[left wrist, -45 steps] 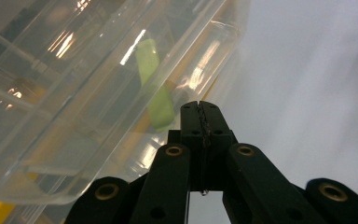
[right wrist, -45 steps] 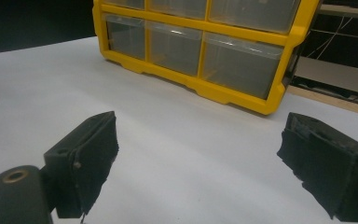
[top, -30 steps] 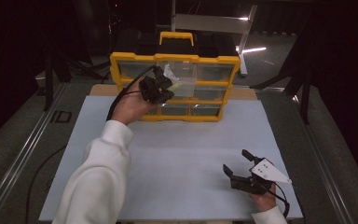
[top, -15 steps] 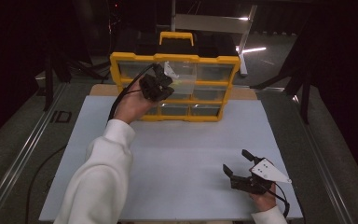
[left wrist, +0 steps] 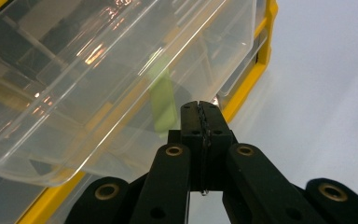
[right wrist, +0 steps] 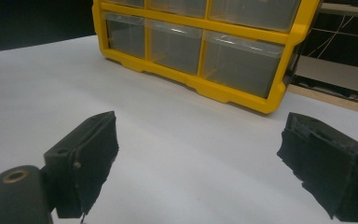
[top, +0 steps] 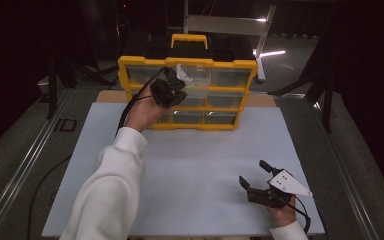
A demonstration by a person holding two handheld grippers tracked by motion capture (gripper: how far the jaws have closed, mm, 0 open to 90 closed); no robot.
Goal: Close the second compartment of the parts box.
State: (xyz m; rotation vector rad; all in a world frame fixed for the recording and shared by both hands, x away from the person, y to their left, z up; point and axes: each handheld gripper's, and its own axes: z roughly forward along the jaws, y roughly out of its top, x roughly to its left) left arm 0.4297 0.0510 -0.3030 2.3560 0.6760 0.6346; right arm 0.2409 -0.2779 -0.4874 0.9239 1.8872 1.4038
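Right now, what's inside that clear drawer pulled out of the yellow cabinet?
Through the clear drawer by the left hand-held gripper, shut, a pale green strip shows. Glare and the yellow cabinet frame behind blur whatever else it holds.

In the high view the left gripper (top: 172, 89) covers part of the yellow organizer (top: 187, 62), so which drawer it meets cannot be told there. In the left gripper view the clear drawer (left wrist: 98, 70) is cut off at the top and left edges, and the pale green piece (left wrist: 164, 105) behind its wall is too blurred to name. In the right gripper view the organizer's upper rows run off the top edge.
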